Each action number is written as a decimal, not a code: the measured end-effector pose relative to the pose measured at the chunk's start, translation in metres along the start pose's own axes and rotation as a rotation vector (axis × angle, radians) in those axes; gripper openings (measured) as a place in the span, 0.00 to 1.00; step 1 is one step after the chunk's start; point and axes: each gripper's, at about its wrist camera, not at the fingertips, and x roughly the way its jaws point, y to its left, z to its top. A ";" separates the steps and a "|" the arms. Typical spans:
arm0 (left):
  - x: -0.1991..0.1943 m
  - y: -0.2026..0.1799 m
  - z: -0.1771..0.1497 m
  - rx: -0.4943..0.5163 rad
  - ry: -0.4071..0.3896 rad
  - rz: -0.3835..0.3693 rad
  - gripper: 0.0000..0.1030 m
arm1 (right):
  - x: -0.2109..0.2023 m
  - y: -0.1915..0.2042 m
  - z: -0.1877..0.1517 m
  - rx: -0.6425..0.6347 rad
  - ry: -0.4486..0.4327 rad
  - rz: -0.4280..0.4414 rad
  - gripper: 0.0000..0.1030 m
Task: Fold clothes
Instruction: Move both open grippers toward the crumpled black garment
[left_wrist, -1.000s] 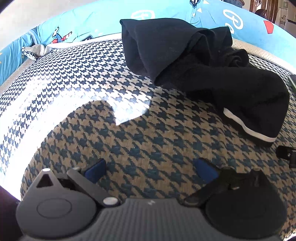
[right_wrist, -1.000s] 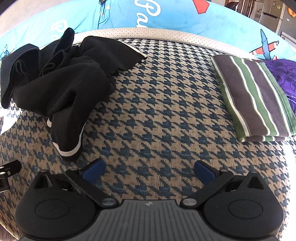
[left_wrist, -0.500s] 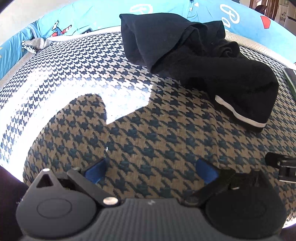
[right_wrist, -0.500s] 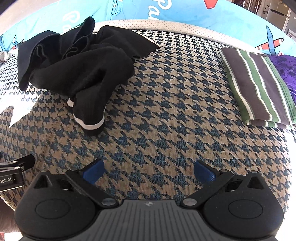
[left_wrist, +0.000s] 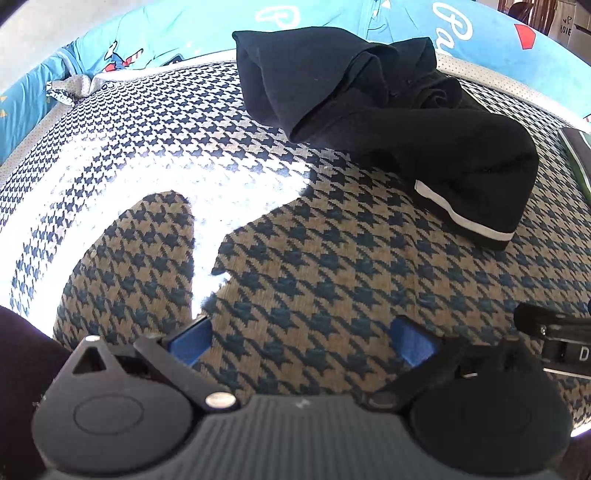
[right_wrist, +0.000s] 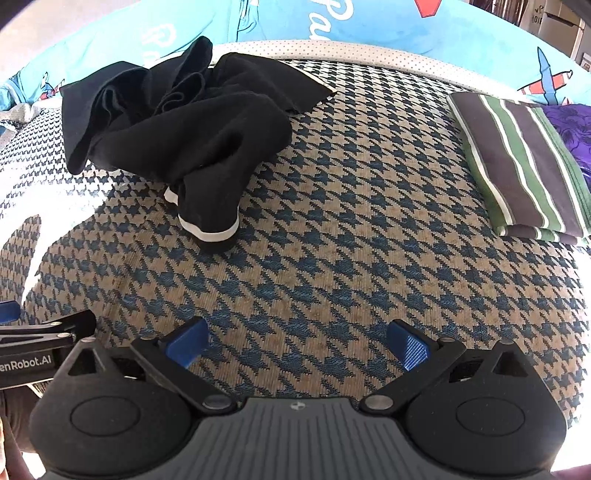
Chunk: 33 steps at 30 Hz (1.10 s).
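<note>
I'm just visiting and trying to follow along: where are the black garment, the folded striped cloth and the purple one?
black garment (right_wrist: 207, 122), right wrist view, middle of the crumpled heap
folded striped cloth (right_wrist: 517, 162), right wrist view, top face of the fold
purple cloth (right_wrist: 572, 125), right wrist view, visible patterned part at the right edge

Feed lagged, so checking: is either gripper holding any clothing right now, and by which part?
Nothing is held. The left gripper and right gripper are both open over the houndstooth cover, apart from the crumpled black garment.

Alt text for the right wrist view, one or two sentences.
A crumpled black garment with white trim lies on a houndstooth bedcover, beyond the open right gripper. A folded striped cloth sits far right.
</note>
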 end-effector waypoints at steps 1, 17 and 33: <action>0.000 0.000 0.000 0.000 0.001 0.002 1.00 | -0.001 0.000 0.000 0.004 -0.004 0.006 1.00; -0.007 -0.006 0.001 0.017 0.000 0.009 1.00 | -0.007 -0.006 -0.004 0.040 -0.014 0.030 1.00; -0.010 -0.005 0.000 0.019 -0.012 0.008 1.00 | -0.006 -0.003 -0.006 0.027 -0.011 0.032 1.00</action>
